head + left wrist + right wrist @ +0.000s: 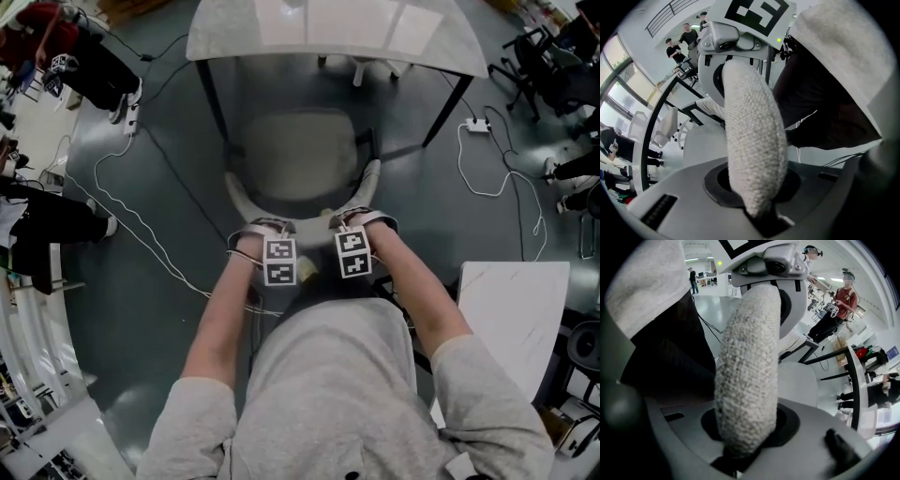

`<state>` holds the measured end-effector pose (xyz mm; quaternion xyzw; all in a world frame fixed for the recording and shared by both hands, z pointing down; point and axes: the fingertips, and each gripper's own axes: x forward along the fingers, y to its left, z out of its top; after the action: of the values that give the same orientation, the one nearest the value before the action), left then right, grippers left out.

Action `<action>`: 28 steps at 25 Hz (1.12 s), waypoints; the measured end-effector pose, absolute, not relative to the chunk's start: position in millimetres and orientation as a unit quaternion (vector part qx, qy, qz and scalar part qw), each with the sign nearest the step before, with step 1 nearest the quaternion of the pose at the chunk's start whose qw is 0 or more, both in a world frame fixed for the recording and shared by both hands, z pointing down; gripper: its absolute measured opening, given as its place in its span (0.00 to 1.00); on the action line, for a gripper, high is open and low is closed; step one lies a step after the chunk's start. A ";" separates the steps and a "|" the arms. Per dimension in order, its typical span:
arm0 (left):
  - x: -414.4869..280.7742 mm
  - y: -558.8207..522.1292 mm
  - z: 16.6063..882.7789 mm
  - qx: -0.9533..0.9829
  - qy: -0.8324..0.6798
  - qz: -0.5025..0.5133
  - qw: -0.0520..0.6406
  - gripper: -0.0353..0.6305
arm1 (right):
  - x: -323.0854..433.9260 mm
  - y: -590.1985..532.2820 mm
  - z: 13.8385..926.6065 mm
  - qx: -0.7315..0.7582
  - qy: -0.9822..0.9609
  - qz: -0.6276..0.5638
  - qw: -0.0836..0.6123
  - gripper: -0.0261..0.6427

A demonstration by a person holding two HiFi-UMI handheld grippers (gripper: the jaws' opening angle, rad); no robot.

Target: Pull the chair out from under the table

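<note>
The left gripper (261, 228) and right gripper (353, 218), side by side, each clamp narrow jaws on the nubbly backrest rim of the chair (295, 155), with the table (328, 33) beyond them.

Your head camera looks steeply down over chair (295, 155) and desk (328, 33); both gripper cameras sit close on the backrest (752, 140) (747, 376), facing each other.

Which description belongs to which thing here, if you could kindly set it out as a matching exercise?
Things:
1. chair
2. table
3. power strip
4. left gripper

Descriptions:
a. pale top on dark legs
b. jaws shut on the backrest
c. covered in cream, nubbly fabric
d. white, lying on the floor to the right of the table in the head view

Pairs: 1-c, 2-a, 3-d, 4-b.
</note>
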<state>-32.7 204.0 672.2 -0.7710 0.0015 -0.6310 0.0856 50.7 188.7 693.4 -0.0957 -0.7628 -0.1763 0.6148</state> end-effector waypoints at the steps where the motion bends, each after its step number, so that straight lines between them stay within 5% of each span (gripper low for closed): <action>1: -31.3 206.3 672.4 -0.771 0.002 -0.631 0.085 0.18 | 52.0 190.7 693.6 -0.096 -0.762 -0.177 0.615 0.18; 28: -12.9 283.1 669.5 -0.772 0.005 -0.632 0.069 0.20 | 69.1 263.2 688.8 -0.088 -0.763 -0.183 0.614 0.19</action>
<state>-12.9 283.1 669.5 -0.7719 0.0047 -0.6319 0.0693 69.1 263.2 688.8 -0.0875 -0.7628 -0.1830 0.6140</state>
